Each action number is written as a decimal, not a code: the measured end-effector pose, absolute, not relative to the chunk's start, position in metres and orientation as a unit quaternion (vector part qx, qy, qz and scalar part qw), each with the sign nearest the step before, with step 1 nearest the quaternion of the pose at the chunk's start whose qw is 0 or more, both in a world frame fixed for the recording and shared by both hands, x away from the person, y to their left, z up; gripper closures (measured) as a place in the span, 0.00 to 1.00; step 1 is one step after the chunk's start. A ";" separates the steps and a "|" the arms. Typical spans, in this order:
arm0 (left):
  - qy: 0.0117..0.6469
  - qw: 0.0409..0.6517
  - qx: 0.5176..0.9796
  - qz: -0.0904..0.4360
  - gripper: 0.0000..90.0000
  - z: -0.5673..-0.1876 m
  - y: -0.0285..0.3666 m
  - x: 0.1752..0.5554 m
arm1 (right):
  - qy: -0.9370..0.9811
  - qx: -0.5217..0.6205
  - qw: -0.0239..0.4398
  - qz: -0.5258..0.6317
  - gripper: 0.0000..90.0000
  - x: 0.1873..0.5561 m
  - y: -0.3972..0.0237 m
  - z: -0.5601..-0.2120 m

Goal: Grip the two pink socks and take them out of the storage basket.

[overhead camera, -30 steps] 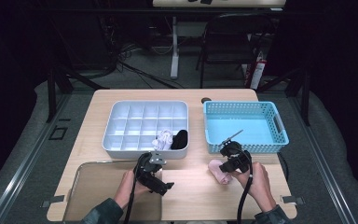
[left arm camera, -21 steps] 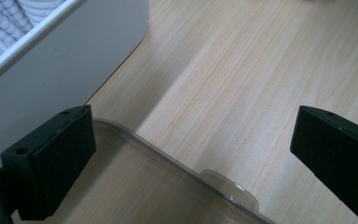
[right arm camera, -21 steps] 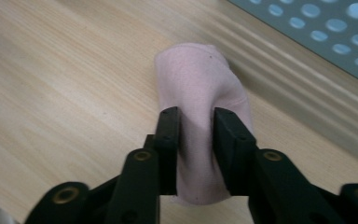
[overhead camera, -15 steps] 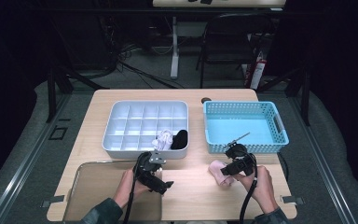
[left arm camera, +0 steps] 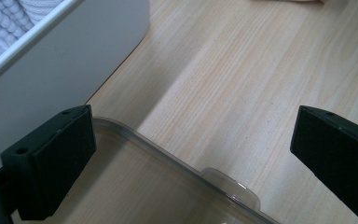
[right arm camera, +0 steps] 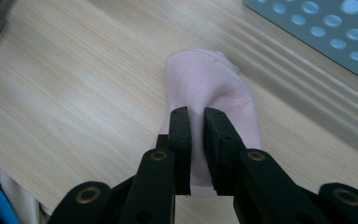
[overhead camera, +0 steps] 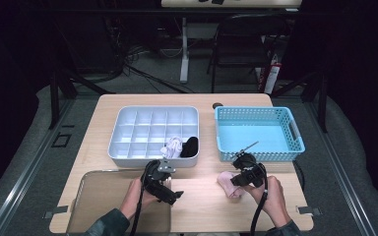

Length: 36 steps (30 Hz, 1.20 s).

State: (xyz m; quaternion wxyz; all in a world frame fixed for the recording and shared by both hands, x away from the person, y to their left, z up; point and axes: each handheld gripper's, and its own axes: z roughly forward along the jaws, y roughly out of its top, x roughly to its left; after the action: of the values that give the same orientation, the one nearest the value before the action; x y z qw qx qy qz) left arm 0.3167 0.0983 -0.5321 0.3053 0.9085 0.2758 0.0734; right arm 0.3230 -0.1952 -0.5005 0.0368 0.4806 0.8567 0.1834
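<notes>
White divided tray (overhead camera: 128,129): sits on the bench (overhead camera: 202,211) left of centre; most compartments show bare floors; in its near right corner one compartment holds a white knitted bundle (overhead camera: 172,146) and the next one to the right holds a black bundle (overhead camera: 190,146).
Blue basket (overhead camera: 295,132): perforated plastic, right of the tray and apart from it; nothing lies inside it.
Clear lid (overhead camera: 93,196): a flat see-through piece at the near left of the bench, just in front of the tray.
Pink sock (overhead camera: 226,183): lies on the bare wood in front of the basket's near left corner, outside every container.
Right tool (overhead camera: 236,181): its jaws have just been closing, and they pinch a fold of the pink sock (right arm camera: 214,88) between them.
Left tool (overhead camera: 170,195): jaws spread wide with nothing between them, held over the right edge of the clear lid.
Left gripper view: brings out the ribbed knit of the white bundle (left arm camera: 23,14) over the tray's wall (left arm camera: 74,70), and a small tab on the lid's rim (left arm camera: 228,184).
Right gripper view: shows a seam line across the sock and the round holes of the basket (right arm camera: 326,28) close up.
Writing: no readable label or brand on any item.
</notes>
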 end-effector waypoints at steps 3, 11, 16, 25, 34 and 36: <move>0.275 0.305 0.909 0.073 0.00 -0.532 0.098 0.317 | 0.863 0.473 0.027 0.179 0.90 0.322 -0.189 -0.501; 0.275 0.305 0.909 0.072 0.00 -0.533 0.098 0.317 | 0.872 0.465 0.009 0.155 0.91 0.327 -0.181 -0.519; 0.273 0.304 0.910 0.072 0.00 -0.534 0.098 0.317 | 0.869 0.470 -0.004 0.153 0.90 0.333 -0.185 -0.531; 0.275 0.305 0.909 0.074 0.00 -0.533 0.099 0.318 | 0.851 0.485 0.022 0.200 0.74 0.331 -0.206 -0.508; 0.273 0.302 0.910 0.074 0.00 -0.534 0.098 0.318 | 0.835 0.519 0.031 0.181 0.72 0.341 -0.222 -0.523; 0.273 0.301 0.910 0.076 0.00 -0.534 0.099 0.318 | 0.835 0.521 0.019 0.177 0.74 0.344 -0.222 -0.530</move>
State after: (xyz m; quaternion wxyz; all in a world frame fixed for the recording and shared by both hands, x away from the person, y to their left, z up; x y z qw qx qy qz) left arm 0.3180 0.0990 -0.5339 0.3013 0.9103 0.2734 0.0756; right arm 0.3440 -0.2219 -0.5298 0.0186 0.5209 0.8348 0.1773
